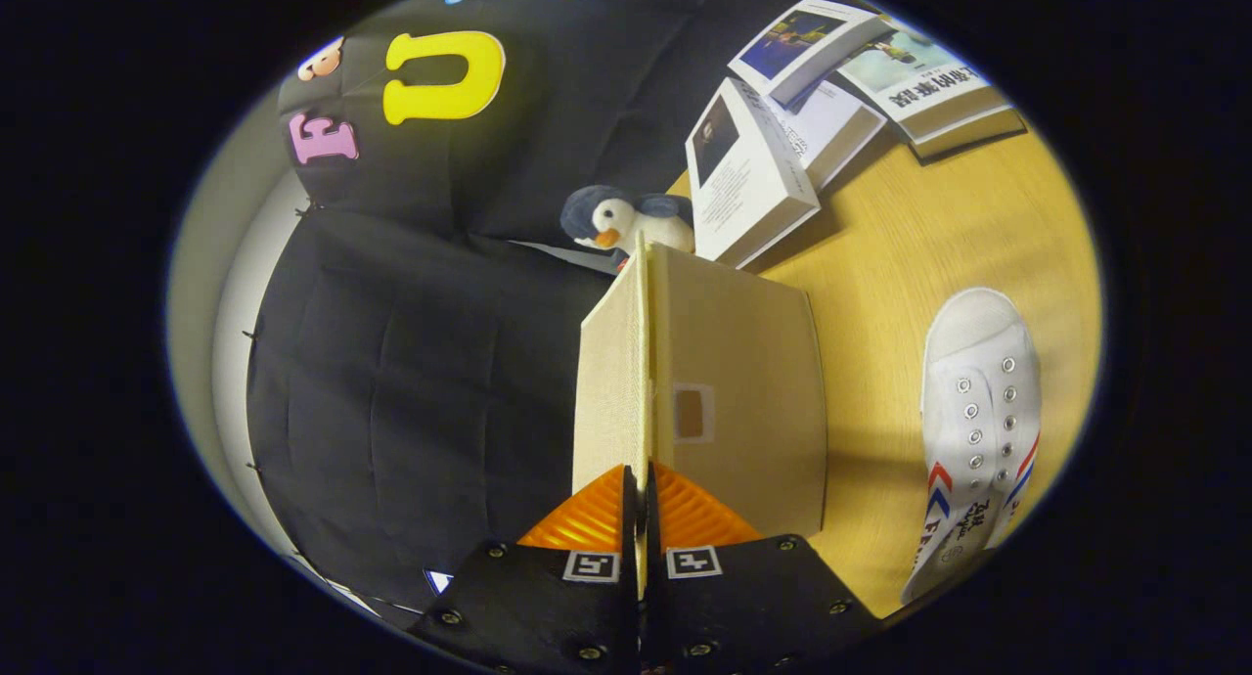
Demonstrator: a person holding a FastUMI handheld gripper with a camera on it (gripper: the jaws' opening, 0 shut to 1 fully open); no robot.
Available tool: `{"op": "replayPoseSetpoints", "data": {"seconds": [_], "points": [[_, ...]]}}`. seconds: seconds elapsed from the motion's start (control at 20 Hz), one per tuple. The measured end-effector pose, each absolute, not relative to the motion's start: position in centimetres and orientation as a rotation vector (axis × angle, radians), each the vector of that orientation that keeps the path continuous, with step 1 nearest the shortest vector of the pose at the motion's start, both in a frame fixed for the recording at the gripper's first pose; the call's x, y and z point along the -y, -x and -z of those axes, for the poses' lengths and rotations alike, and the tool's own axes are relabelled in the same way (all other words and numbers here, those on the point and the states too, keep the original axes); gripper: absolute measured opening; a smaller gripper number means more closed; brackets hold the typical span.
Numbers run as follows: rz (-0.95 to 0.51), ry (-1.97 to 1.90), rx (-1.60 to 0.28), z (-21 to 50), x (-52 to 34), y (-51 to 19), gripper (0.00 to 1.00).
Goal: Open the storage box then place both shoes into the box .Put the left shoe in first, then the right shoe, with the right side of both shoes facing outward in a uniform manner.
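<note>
The hand-held gripper [641,504] has its two fingers pinched almost together on the thin edge of the beige fabric-covered lid [613,382] of the storage box, both fingers pressing on the panel from either side. The lid stands swung up on edge, so the opening step looks to be under way or nearly finished. The beige fabric storage box [748,391] with a small label window sits just ahead of the fingers on the light wooden table [978,235]. Beside the box lies a white canvas slip-on shoe with red and blue stripes [978,421], still on the table. I judge no shoe placed yet.

Beyond the box a small grey-and-white plush penguin [626,220] peeks over it, and further off lie several white-covered books [773,137].

The box's inside is hidden behind the lid, and I cannot tell which shoe this is.
</note>
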State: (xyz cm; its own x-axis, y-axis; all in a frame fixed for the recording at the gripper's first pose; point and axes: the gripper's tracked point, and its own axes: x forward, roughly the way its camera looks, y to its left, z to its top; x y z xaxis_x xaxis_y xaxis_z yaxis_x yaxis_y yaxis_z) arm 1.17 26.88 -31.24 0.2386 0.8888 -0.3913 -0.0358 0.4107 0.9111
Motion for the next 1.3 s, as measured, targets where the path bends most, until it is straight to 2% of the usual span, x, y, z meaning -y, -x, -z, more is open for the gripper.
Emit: {"op": "replayPoseSetpoints", "data": {"seconds": [0.35, 0.7, 1.0, 1.3], "points": [[-0.91, -0.892, -1.048, 23.1, -30.3, -1.3, 0.03], [-1.019, -0.954, -1.043, 17.2, -40.0, 0.0, 0.05], [-1.048, -0.893, -1.094, 17.6, -50.8, 1.5, 0.05], [-0.989, -0.808, -1.2, 21.7, -59.3, 3.7, 0.05]]}}
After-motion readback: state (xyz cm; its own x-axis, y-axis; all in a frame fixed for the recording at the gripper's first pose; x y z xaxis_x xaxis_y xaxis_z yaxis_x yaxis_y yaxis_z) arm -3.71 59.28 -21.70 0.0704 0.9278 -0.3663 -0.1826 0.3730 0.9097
